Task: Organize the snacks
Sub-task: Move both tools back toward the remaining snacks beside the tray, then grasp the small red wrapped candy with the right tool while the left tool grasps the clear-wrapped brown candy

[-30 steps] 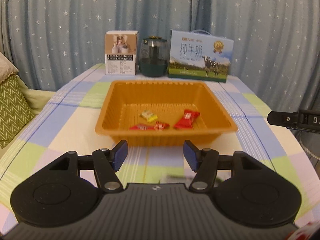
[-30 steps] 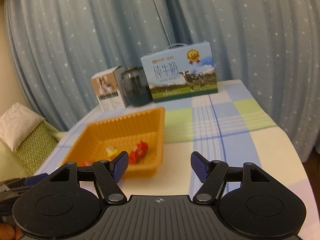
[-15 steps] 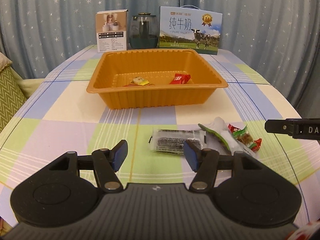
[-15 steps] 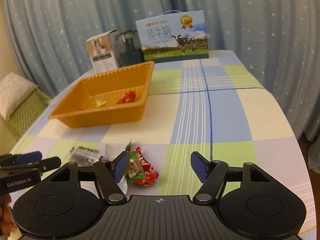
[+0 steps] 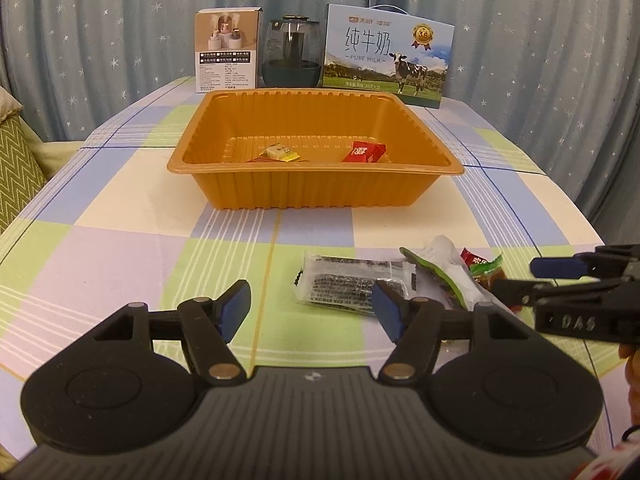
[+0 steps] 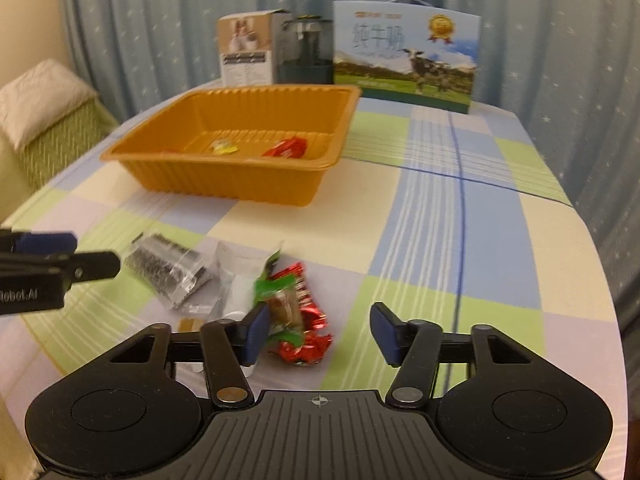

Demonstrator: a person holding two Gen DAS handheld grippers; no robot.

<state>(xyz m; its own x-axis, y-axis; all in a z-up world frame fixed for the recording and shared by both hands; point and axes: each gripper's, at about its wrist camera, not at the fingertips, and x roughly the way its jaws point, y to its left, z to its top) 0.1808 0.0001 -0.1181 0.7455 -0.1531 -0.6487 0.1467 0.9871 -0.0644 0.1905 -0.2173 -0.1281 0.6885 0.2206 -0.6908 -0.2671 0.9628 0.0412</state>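
Observation:
An orange tray [image 5: 316, 188] [image 6: 224, 176] stands mid-table and holds a yellow candy [image 5: 279, 152] and a red snack pack [image 5: 362, 152]. In front of it lies a loose pile: a clear packet with dark contents [image 5: 344, 284] [image 6: 168, 270], a white and green pouch [image 5: 448, 268] [image 6: 234, 276], and red and green wrapped candies [image 5: 482, 266] [image 6: 298, 320]. My left gripper [image 5: 312, 311] hovers low with its jaws opening, its right fingertip at the clear packet's near edge. My right gripper [image 6: 318, 332] has its jaws closing around the candies, which sit against its left finger only.
At the back stand a small beige box [image 5: 226, 50], a dark glass jar [image 5: 291, 54] and a milk carton box [image 5: 386, 60] before a starred curtain. A green cushion [image 6: 52, 120] lies off the left side. The checked tablecloth [image 6: 460, 240] drops away at the right.
Both grippers have come down and tipped from the tray toward the snack pile. The right gripper has moved in over the wrapped candies and its jaws have narrowed.

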